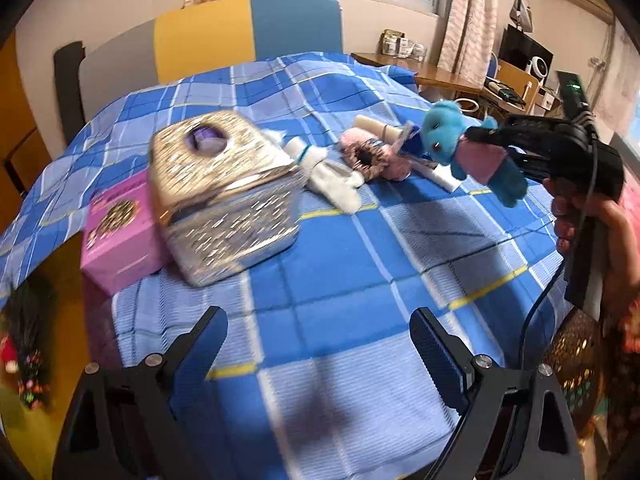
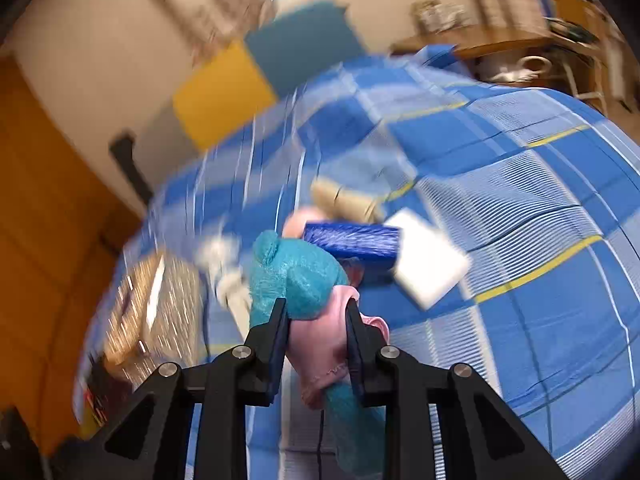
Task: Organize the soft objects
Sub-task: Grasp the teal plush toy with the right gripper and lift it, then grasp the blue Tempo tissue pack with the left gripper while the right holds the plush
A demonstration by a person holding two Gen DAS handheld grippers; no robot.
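A bed (image 1: pixel 340 248) covered in a blue checked sheet fills the room, with a yellow and blue headboard (image 1: pixel 248 36) behind it and a wooden desk (image 1: pixel 424 70) under the curtained window. On the sheet sits a shiny gold basket (image 1: pixel 224 196), touching a pink box (image 1: pixel 118 236) on its far-left side. Beside the basket lie a white plush toy (image 1: pixel 332 176) and a pink fuzzy item (image 1: pixel 374 156).

The right gripper (image 2: pixel 316 312), held in a hand (image 1: pixel 600 232) at the bed's right edge, is angled downward and toward the basket, its jaws clamped on the pink midsection of a blue teddy bear (image 1: pixel 460 144), which hangs clear above the sheet. The left gripper (image 1: pixel 320 344) hovers low over bare sheet in front of the basket, tilted downward, its jaws spread wide with nothing between them.
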